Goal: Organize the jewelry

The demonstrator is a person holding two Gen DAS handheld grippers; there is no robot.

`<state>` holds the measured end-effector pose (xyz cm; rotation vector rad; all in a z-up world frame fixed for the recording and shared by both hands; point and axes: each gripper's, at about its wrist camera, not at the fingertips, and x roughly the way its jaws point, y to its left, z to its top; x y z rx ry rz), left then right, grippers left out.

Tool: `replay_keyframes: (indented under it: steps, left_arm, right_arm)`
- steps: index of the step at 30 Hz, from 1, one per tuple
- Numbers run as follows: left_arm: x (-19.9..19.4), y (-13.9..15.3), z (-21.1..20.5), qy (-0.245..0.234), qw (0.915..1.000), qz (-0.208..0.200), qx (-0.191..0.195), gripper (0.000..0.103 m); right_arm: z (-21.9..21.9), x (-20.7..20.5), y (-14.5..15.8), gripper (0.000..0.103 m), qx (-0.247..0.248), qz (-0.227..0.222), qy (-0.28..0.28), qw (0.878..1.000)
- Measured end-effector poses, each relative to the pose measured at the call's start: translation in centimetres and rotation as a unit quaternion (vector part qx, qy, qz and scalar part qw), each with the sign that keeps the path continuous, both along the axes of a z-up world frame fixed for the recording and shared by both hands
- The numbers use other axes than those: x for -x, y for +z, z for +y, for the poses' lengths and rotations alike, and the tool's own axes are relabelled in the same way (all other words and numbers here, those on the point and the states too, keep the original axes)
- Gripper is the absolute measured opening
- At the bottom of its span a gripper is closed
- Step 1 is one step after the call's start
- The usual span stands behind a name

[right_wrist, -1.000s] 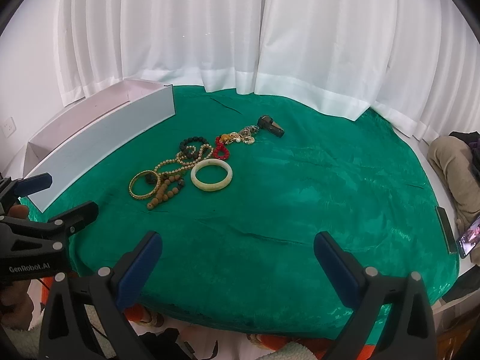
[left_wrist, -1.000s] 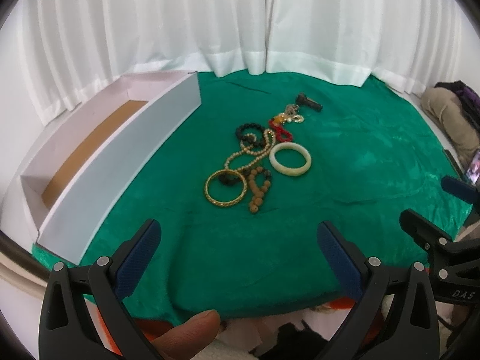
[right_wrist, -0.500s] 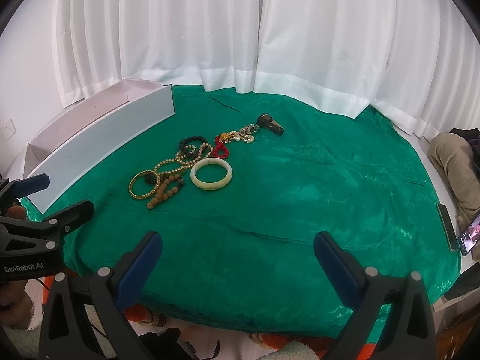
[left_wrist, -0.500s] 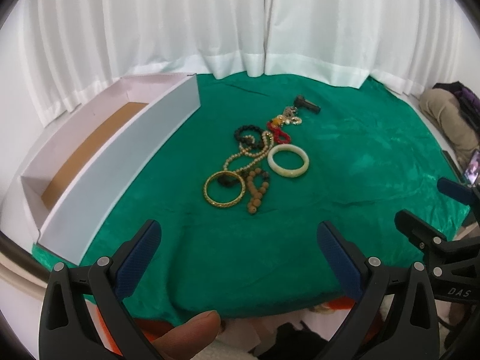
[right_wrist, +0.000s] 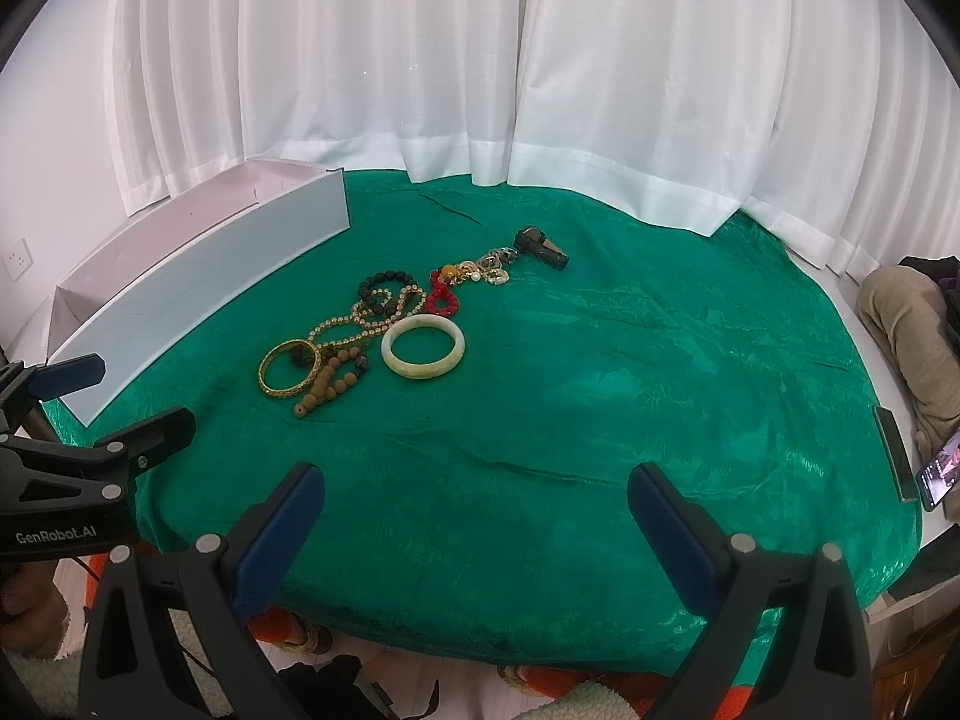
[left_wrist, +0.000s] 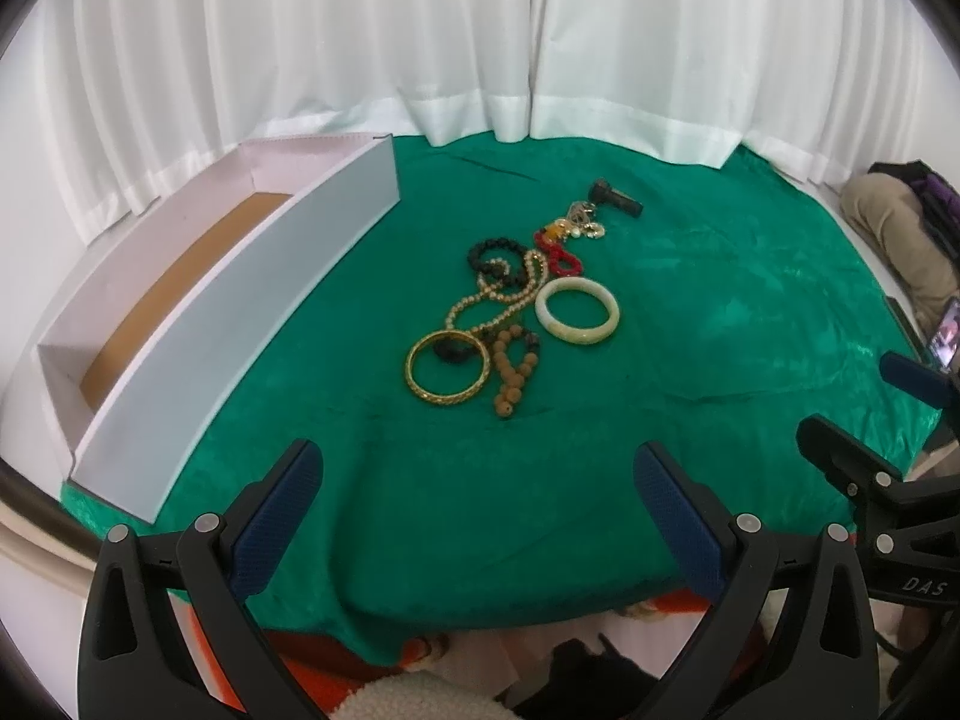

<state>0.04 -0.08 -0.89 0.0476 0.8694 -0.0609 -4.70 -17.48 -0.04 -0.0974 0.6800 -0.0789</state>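
Creeping slightly closer to jewelry (left_wrist: 516, 312) since earlier; both tools, left tool (left_wrist: 477, 480) and right tool (right_wrist: 474, 498), spread wide, empty. Approaching still; next, pinching one bangle (left_wrist: 449, 367) for box (left_wrist: 240, 300).

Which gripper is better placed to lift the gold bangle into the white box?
Probably the left gripper: open, nearer the gold bangle, with the white box on its side. The right gripper is open too, but farther off.

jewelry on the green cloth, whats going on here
A person holds two grippers, left and right, both open and empty at the near edge of the cloth. The jewelry lies untouched in a pile: gold bangle, pale bangle, bead strands. The box alongside holds none of it that shows.
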Motion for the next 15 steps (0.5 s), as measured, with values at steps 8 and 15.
replay_keyframes:
  steps: [8,15]
  left_arm:
    - [-0.04,-0.02,-0.08,-0.002,1.0,0.001,-0.002,0.102]
    - [-0.03,-0.22,-0.23,-0.005,1.0,0.002,-0.004,0.102]
  right_arm:
    - [0.04,0.05,-0.11,0.103,-0.001,0.001,0.0,1.0]
    - [0.07,0.04,-0.13,0.103,-0.001,0.001,0.0,1.0]
